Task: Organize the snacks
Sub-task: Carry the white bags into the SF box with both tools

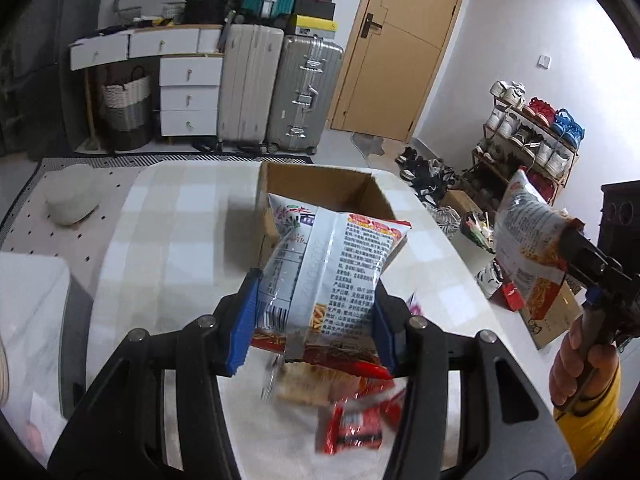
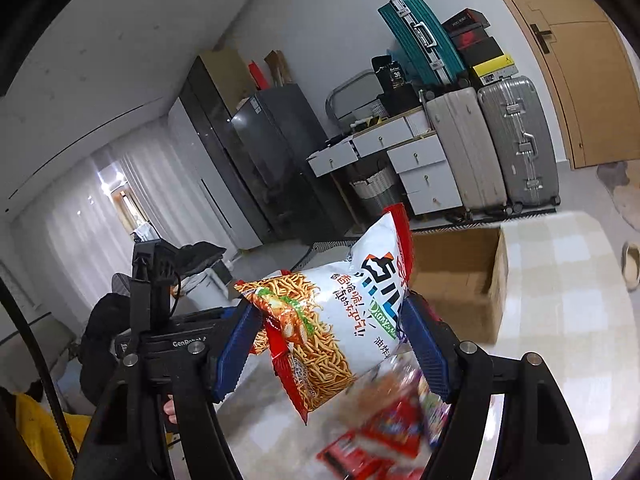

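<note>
My left gripper [image 1: 314, 312] is shut on a white and red noodle snack bag [image 1: 332, 264] and holds it above the table, just in front of an open cardboard box [image 1: 320, 184]. My right gripper [image 2: 332, 340] is shut on a second noodle snack bag [image 2: 340, 312], lifted above the table; that bag and gripper also show at the right in the left wrist view [image 1: 528, 240]. Small red snack packets [image 1: 352, 420] lie blurred on the table under both grippers, also in the right wrist view [image 2: 384, 432]. The cardboard box [image 2: 460, 276] stands open beyond the right gripper.
The round table has a checked cloth [image 1: 172, 220]. Behind it stand suitcases [image 1: 280, 88], white drawers [image 1: 188, 96], a woven basket [image 1: 126, 112] and a wooden door [image 1: 404, 40]. A shoe rack [image 1: 528, 132] and floor clutter are on the right. A white stool [image 1: 74, 196] sits left.
</note>
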Demonstrator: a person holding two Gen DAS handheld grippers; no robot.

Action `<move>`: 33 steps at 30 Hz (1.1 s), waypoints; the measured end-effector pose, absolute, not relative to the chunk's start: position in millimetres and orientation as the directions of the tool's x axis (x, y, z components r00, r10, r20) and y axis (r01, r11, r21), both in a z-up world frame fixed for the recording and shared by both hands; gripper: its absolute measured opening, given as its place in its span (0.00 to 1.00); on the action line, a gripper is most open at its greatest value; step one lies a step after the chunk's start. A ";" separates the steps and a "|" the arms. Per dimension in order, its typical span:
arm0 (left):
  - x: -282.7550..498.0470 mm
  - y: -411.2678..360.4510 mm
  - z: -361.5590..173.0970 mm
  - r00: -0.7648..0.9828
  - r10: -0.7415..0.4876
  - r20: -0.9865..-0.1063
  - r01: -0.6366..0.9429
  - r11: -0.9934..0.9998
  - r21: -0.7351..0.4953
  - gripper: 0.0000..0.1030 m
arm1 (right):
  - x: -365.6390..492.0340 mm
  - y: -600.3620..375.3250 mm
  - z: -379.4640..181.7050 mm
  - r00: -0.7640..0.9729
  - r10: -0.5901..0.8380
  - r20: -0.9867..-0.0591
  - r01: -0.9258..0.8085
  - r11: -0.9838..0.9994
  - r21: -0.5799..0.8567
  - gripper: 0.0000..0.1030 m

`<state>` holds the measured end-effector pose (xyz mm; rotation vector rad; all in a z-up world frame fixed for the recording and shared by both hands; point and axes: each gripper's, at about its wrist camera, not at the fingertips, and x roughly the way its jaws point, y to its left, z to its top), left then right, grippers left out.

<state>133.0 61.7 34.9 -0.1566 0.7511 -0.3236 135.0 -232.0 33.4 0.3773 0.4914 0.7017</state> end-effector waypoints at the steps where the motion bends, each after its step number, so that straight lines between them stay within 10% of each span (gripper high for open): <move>1: 145.3 58.6 40.0 0.678 -0.343 -0.651 0.229 0.939 -0.256 0.46 | 145.2 -233.3 36.7 0.653 0.695 -0.301 -0.517 0.699 0.493 0.71; 33: 400.1 -6.2 -57.1 0.449 -0.351 -0.821 0.155 0.936 -0.316 0.46 | 402.2 -207.4 -90.8 0.515 0.681 -0.521 -0.356 0.723 0.592 0.71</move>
